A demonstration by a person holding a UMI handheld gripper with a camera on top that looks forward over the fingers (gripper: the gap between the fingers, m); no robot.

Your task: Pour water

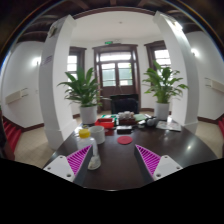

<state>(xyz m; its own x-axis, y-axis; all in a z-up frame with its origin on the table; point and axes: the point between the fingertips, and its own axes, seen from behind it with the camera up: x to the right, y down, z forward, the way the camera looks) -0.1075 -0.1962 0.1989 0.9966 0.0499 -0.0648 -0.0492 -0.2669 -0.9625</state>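
The room is occupying most of the gripper view: white walls, two white pillars (57, 60) standing either side, and a dark-framed door (117, 72) sitting at the far end.

Two large potted plants are flanking that door. The left plant (82, 88) is standing in a white pot beside the left pillar; the right plant (163, 84) is standing in a white pot beside the right pillar.

A dark round table (125, 160) is filling the near ground, and its bare surface is reflecting light ahead of the fingers. Small items are lying in a cluster along its far side, well beyond the fingers:
- a red item (105, 124) is sitting near the middle of the cluster;
- a yellow item (85, 132) is sitting to its left;
- a small pink round item (124, 140) is lying nearer, roughly in line with the gap between the fingers;
- the remaining items are too small to identify.

A small pale bottle-like vessel (95, 158) is standing upright on the table just beside the left finger's pad, on its inner side. Whether it is touching the pad cannot be determined. Its contents cannot be seen.

The gripper (111, 161) is hovering over the near table edge with its fingers set wide apart. The magenta pads (148, 158) are facing inward, and neither one is pressing on anything that can be confirmed.
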